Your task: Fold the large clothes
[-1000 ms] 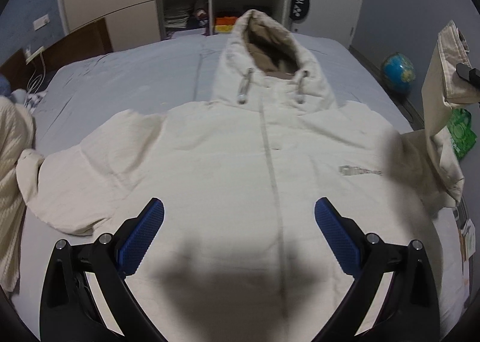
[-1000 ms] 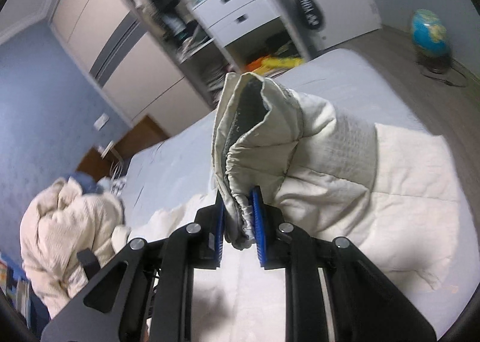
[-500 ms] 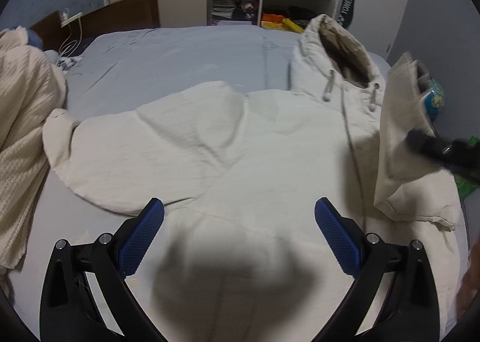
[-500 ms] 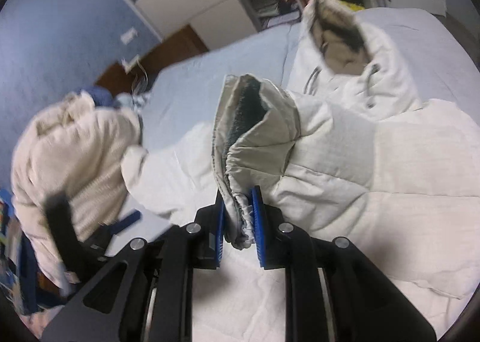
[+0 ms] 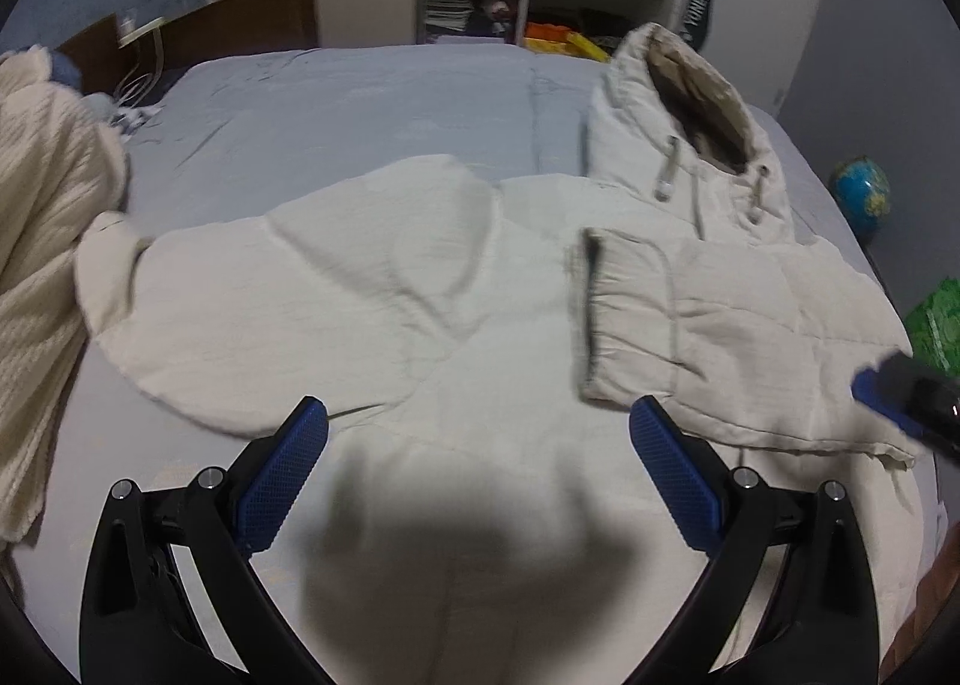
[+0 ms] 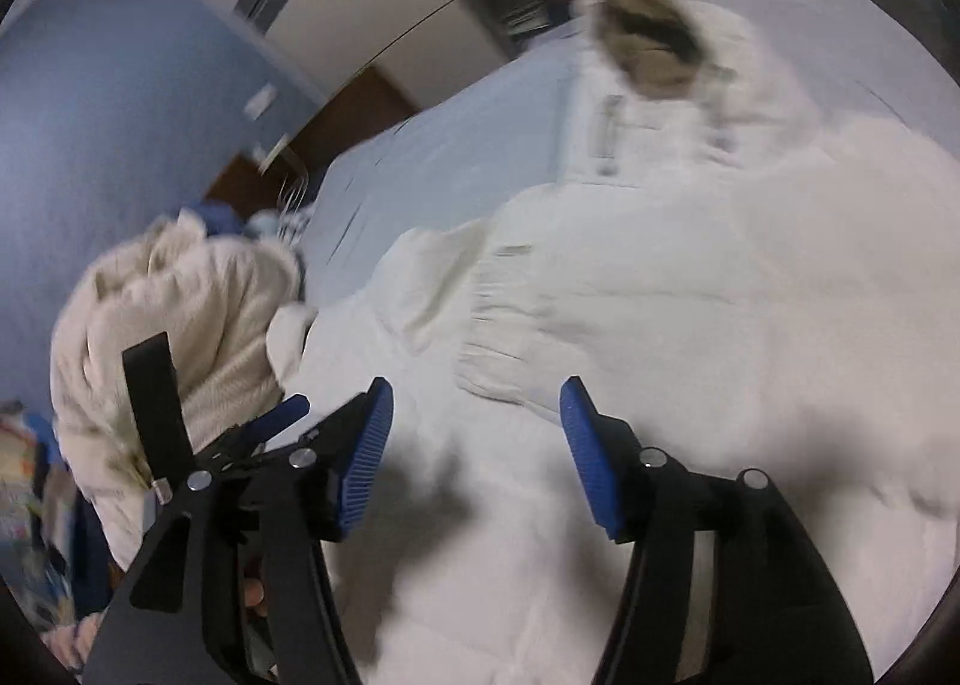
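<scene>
Cream hooded jacket (image 5: 420, 325) is laid flat, front up, on the bed (image 5: 360, 102), hood (image 5: 690, 108) toward the shelves. One sleeve (image 5: 690, 337) is folded across the jacket's chest, cuff near the zip line; the other sleeve is spread out toward the knit blanket (image 5: 42, 265). Left tool (image 5: 477, 475) is held wide above the jacket's hem, nothing gripped. Right tool (image 6: 477, 457) jaws are opening over the jacket, nothing between them.
</scene>
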Tool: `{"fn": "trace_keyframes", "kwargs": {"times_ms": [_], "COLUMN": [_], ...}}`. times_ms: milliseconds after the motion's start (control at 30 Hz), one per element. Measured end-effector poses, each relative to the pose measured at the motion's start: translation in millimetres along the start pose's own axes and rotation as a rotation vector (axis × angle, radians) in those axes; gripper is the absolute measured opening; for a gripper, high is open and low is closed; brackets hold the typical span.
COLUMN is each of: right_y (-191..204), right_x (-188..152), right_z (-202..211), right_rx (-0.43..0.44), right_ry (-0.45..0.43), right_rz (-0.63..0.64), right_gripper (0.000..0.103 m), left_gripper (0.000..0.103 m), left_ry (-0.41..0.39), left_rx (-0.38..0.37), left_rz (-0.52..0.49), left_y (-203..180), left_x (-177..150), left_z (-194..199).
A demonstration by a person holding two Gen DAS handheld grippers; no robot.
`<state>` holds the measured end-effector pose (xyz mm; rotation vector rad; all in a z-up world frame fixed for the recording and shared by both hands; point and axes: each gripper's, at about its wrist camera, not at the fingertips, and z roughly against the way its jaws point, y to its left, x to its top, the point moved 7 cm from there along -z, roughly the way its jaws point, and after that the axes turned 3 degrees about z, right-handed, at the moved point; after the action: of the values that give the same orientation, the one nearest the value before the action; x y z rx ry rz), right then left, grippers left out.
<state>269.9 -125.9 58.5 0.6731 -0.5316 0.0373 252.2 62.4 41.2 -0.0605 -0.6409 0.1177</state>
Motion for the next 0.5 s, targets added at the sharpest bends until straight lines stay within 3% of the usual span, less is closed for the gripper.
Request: {"fn": "trace_keyframes", "kwargs": {"times_ms": [200, 300, 333, 367, 433, 500], "right_y": [-94.7, -133.8, -146.0, -152.7, -164.1, -170.0], "right_x": [-40.2, -57.6, -62.2, -63.3, -63.3, -60.2], "right_z": [42.7, 62.6, 70.0, 73.8, 80.4, 84.6], "right_rx": [-0.01, -0.049, -0.059, -0.053, -0.058, -0.06], "right_ry": [-0.061, -0.102, -0.122, -0.134, -0.157, -0.178], "right_rz": [-0.316, -0.416, -0.44, -0.454, -0.48, -0.496], "right_gripper": [0.056, 0.056, 0.056, 0.056, 0.056, 0.056], "left_gripper": [0.095, 0.067, 0.052, 0.036, 0.021, 0.014], "left_ry": [0.08, 0.117, 0.144, 0.156, 0.169, 0.143], "left_rx": [-0.102, -0.192, -0.237, -0.227, -0.253, -0.29], "left_rz": [0.033, 0.046, 0.056, 0.064, 0.095, 0.126], "left_y": [-35.4, -54.0, -60.7, -61.7, -60.6, -56.8], "left_x": [-2.9, -2.6, -4.2, -5.5, -7.3, -7.0], "left_z": [-42.0, -57.8, -63.4, -67.2, -71.4, -65.2]}}
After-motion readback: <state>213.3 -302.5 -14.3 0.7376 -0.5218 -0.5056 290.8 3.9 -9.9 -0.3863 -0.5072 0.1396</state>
